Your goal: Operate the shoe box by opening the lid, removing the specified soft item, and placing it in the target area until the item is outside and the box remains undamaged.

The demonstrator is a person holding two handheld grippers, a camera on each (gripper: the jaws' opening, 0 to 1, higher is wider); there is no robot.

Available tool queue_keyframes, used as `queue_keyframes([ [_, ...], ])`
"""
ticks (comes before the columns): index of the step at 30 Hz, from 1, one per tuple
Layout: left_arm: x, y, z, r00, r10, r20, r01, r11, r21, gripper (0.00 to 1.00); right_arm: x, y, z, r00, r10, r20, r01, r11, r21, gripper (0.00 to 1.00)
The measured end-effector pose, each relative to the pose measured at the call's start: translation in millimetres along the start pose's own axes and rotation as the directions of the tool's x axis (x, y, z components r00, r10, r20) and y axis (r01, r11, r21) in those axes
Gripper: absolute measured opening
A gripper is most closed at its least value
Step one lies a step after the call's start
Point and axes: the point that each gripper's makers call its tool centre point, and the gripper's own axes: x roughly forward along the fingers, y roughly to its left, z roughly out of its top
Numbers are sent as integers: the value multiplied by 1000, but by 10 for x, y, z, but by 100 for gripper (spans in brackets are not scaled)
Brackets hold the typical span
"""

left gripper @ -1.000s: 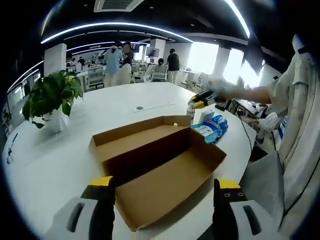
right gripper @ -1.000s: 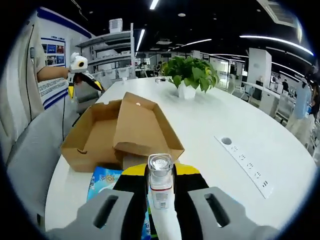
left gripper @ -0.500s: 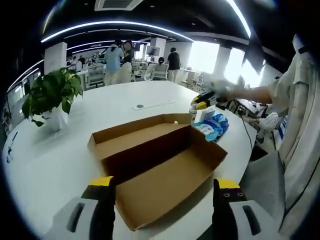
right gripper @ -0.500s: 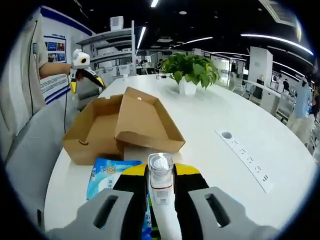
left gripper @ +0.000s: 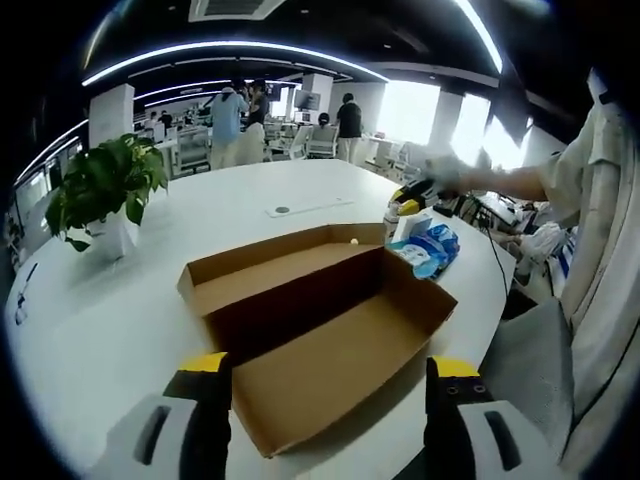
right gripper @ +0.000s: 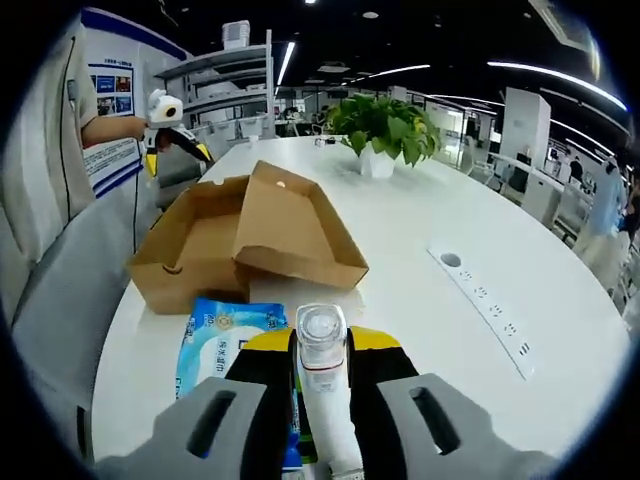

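The brown shoe box (left gripper: 330, 325) lies on the white table with its lid (left gripper: 270, 268) folded back, and its inside looks bare. My left gripper (left gripper: 328, 366) hovers open at the box's near edge, nothing between its fingers. A blue soft wipes pack (left gripper: 426, 250) lies on the table beyond the box's far end. My right gripper (right gripper: 322, 346) is shut on a white bottle with a clear cap (right gripper: 321, 362), above and beside the wipes pack (right gripper: 226, 338). The box (right gripper: 215, 250) stands just ahead of it. In the left gripper view the right gripper (left gripper: 408, 203) hangs over the wipes pack.
A potted green plant (left gripper: 100, 195) stands on the table left of the box; the same plant (right gripper: 385, 122) shows past the box in the right gripper view. A power strip (right gripper: 490, 310) is set in the tabletop. The person's sleeve (left gripper: 600, 250) is on the right. Several people stand far back.
My right gripper, with the bottle, has drawn back a little from the box, so more of the wipes pack shows below it. The left gripper and box hold still.
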Motion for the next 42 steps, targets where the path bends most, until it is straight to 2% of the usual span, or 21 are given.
queue_keyframes([
  [5, -20, 52, -56, 1000, 26, -9, -26, 1000, -12, 79, -21, 1, 1, 1000, -5, -8, 5, 1000, -3, 19],
  [9, -42, 144, -121, 998, 64, -23, -65, 998, -14, 71, -51, 7, 6, 1000, -12, -15, 12, 1000, 0, 23],
  [13, -66, 232, -158, 995, 100, -24, -100, 995, -19, 68, -110, 11, 59, 1000, -26, -7, 26, 1000, 11, 29],
  [18, -107, 381, -251, 985, 167, -46, -168, 986, -21, 59, -204, 7, 192, 997, -70, 10, 69, 996, 64, 32],
  [23, -109, 465, -310, 979, 199, -54, -201, 979, -41, 51, -271, 74, 347, 997, -81, 18, 78, 991, 107, 33],
  [27, -107, 541, -379, 970, 233, -70, -237, 969, -66, 41, -298, 123, 509, 994, -105, 27, 101, 987, 124, 33],
  [30, -112, 594, -441, 964, 254, -84, -261, 961, -95, 36, -267, 167, 593, 993, -120, 11, 117, 982, 147, 35],
  [34, -128, 664, -526, 955, 279, -100, -290, 949, -125, 29, -185, 254, 663, 991, -129, -25, 131, 984, 125, 31],
  [42, -127, 685, -689, 947, 289, -138, -313, 925, -214, 17, 96, 298, 804, 980, -182, -83, 196, 953, 229, 31],
])
